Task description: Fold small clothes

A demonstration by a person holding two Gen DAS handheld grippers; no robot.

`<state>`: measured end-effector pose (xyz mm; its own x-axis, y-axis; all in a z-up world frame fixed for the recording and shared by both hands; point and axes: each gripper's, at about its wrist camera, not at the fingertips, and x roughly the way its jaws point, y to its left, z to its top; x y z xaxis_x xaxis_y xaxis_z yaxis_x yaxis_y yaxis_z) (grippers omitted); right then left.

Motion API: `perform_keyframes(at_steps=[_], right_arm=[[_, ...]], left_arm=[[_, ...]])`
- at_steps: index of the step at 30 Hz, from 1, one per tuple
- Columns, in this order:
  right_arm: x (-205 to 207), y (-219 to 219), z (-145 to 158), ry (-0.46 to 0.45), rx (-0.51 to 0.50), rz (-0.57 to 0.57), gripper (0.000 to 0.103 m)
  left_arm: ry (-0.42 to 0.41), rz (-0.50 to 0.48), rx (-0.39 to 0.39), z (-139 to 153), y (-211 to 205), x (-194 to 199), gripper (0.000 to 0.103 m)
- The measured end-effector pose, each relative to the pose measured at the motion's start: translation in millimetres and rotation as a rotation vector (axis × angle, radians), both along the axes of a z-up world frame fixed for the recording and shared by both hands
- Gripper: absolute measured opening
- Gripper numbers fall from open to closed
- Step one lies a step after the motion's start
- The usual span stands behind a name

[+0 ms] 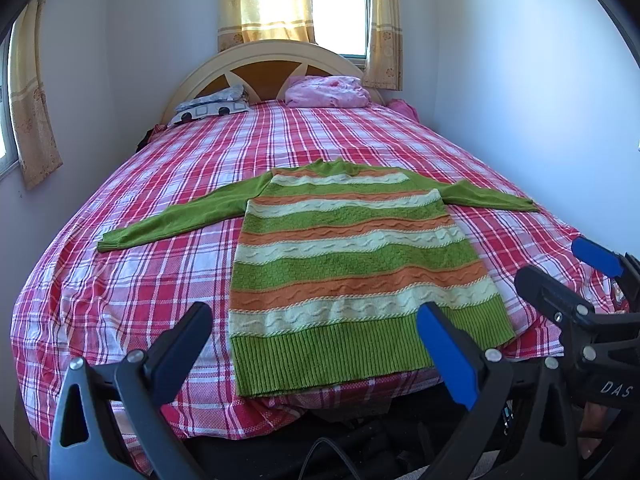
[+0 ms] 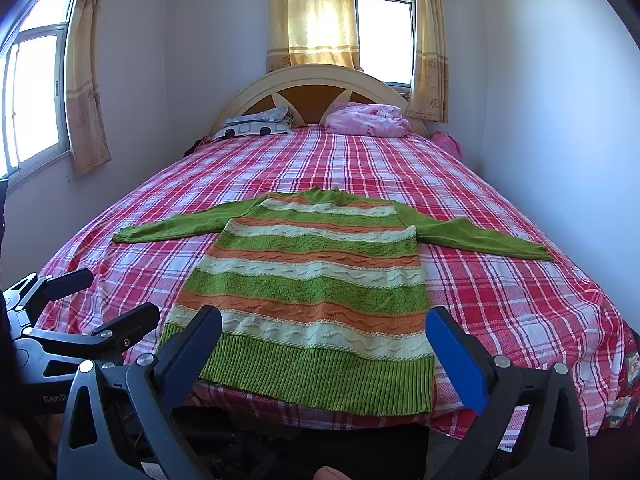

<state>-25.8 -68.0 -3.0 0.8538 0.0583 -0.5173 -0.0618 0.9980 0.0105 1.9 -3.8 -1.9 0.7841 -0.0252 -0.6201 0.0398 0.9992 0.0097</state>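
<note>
Left wrist view first: your left gripper [image 1: 316,340] has its jaws spread as wide as they go with nothing between the pads, and the ribbed green hem of the green, orange and cream striped knit sweater [image 1: 348,264] lies just ahead, a little toward the blue-padded jaw. Your right gripper [image 2: 324,344] stands the same way in its own view, jaws fully apart and empty, with the hem lying straight across the gap between them. The sweater is spread flat on the red and white plaid bedsheet [image 2: 500,240] near the bed's closest edge, neck pointing away from the jaws, both plain green sleeves stretched out sideways beyond either jaw. Expect it to behave as a soft, fairly thick knit: light, floppy, likely to stretch and sag if you lift by one point, and not slippery against the woven sheet. The ribbed hem corners and the sleeve cuffs look like the firmest places to pinch, and a deep bite should catch both layers. Harder to judge: the collar is foreshortened at the far end, so its shape is unclear, and the hem's nearest edge droops toward the dark gap below the mattress. Beyond, a pink bundle of bedding [image 1: 326,92] sits by the arched cream headboard [image 2: 312,80].
</note>
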Motion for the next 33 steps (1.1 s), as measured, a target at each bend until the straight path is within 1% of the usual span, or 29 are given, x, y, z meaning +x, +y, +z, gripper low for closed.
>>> perform_keyframes(at_steps=[33], right_arm=[[2.5, -1.1, -1.0, 0.009, -0.002, 0.000, 0.102]], left_arm=[[-0.016, 0.012, -0.005, 4.5, 6.7, -0.5, 0.103]])
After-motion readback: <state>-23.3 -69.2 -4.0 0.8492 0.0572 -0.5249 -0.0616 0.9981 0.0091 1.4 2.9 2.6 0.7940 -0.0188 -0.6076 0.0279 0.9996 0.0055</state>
